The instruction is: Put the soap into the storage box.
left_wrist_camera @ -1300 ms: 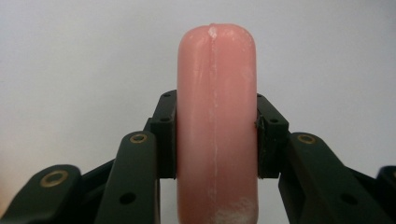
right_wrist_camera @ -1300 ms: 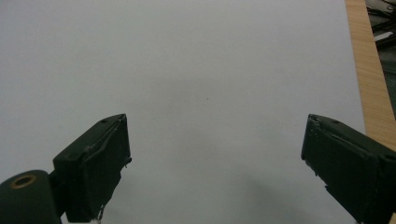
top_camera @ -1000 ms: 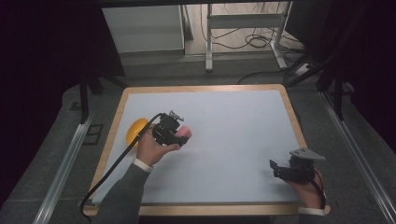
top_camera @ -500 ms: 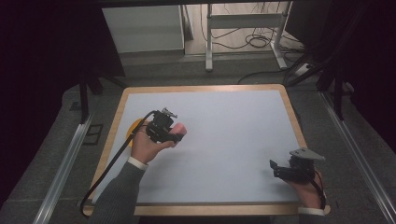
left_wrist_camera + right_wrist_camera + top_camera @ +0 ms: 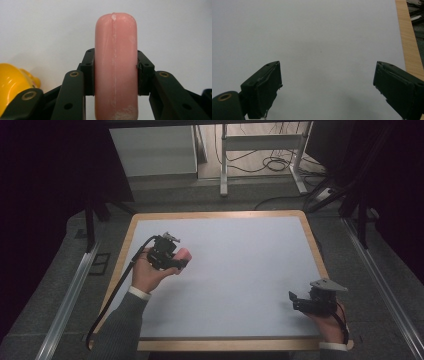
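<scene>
A pink, rounded, sausage-shaped piece (image 5: 115,50) stands upright between the black jaws of my left gripper (image 5: 115,75), which is shut on it at both sides. In the high view the left gripper (image 5: 181,261) is held over the left part of the white board, and the pink piece (image 5: 184,253) pokes out to its right. A yellow rounded object (image 5: 12,85) lies close by at the lower left of the left gripper view. My right gripper (image 5: 294,301) rests near the board's front right corner. Its jaws (image 5: 327,87) are spread wide over bare white surface, open and holding nothing.
The white board (image 5: 240,260) has a wooden rim (image 5: 215,214), which also runs along the right side as the wooden rim (image 5: 407,37). A black cable (image 5: 120,290) trails from the left gripper over the left rim. Beyond the board are metal frame legs (image 5: 223,165) and floor cables.
My left hand has shifted a little to the left with the pink piece, and now covers the yellow object in the high view. The right gripper has stayed put.
</scene>
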Demonstrator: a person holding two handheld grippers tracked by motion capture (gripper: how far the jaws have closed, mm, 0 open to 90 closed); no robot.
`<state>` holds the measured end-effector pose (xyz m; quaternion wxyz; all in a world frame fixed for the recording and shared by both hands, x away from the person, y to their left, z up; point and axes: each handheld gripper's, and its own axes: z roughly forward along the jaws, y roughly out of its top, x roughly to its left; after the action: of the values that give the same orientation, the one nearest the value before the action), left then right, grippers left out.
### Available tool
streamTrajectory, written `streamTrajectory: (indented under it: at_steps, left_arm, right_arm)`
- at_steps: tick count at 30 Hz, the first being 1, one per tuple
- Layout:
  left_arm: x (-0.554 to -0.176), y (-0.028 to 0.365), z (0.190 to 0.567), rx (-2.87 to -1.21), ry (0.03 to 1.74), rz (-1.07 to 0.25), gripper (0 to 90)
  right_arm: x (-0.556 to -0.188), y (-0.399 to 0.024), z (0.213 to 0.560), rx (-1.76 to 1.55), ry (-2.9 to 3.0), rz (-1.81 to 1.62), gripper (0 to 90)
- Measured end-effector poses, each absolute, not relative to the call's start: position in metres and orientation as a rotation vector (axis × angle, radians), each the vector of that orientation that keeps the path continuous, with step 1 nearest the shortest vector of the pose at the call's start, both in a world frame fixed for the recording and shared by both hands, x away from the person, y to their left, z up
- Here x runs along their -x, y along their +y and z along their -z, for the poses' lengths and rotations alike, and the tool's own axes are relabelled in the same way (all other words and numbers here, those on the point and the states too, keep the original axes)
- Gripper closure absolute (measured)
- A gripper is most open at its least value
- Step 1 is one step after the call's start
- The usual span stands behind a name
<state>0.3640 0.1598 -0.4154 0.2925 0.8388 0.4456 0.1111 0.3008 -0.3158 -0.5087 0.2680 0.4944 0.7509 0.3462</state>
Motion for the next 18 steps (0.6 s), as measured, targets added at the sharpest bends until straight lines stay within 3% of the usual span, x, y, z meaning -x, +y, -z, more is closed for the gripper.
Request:
streamTrajectory:
  at_steps: [18]
  left_arm:
    - [-0.37,0.197,0.408,-2.176,1.289,-0.332,60.1]
  right_arm:
    - [-0.302,-0.317,0.51,-1.34,2.024,-0.926,7.9]
